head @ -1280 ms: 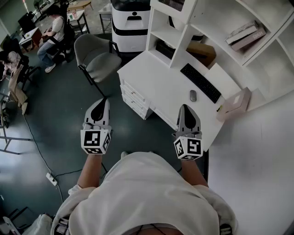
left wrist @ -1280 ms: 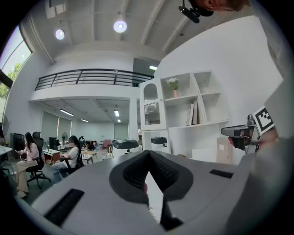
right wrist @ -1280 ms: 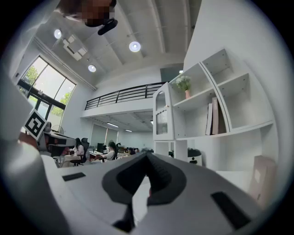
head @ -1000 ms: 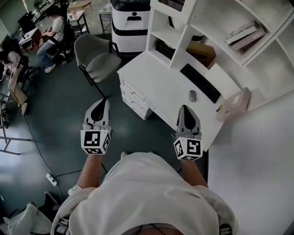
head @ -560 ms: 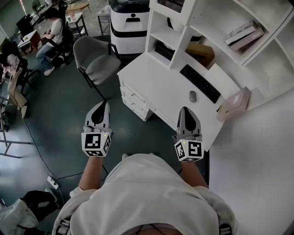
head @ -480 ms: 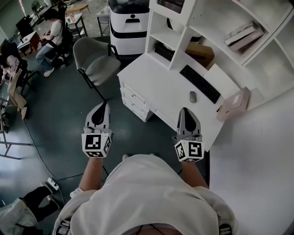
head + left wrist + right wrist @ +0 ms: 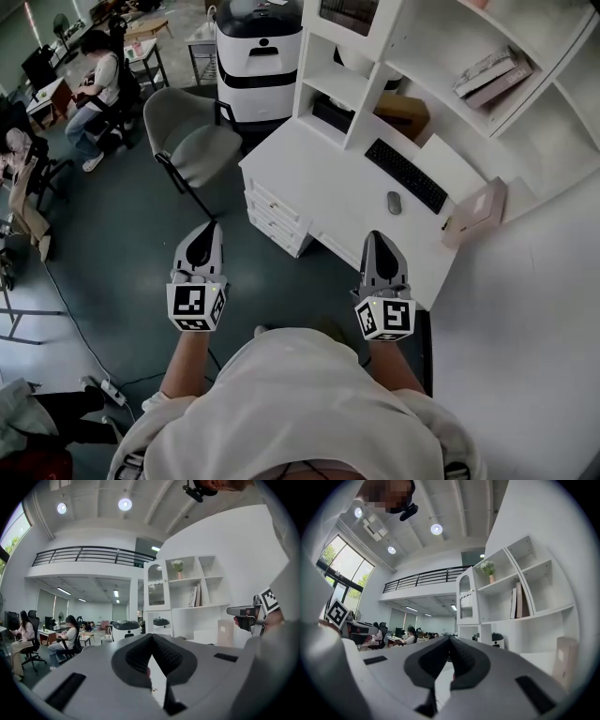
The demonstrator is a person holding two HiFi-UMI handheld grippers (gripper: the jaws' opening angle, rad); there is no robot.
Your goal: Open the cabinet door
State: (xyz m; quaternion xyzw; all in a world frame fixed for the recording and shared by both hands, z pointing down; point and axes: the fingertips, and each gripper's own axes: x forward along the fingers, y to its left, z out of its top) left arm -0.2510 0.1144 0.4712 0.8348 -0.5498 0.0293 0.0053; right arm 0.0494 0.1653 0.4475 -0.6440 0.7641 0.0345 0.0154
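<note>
Cabinet door (image 7: 349,11), shut, sits high on the shelf unit (image 7: 370,89) behind the desk (image 7: 319,178), well apart from left gripper (image 7: 208,228) and right gripper (image 7: 373,236), both clenched empty; approach step, next requiring a raised reach with parted jaws.

We find open floor (image 7: 122,244) ahead of the left gripper (image 7: 208,230), the grey chair (image 7: 192,141) beyond. The right gripper (image 7: 373,236) faces the tabletop (image 7: 319,178), where keyboard (image 7: 405,175), mouse (image 7: 394,202) and pink box (image 7: 476,213) stand along its far side.
</note>
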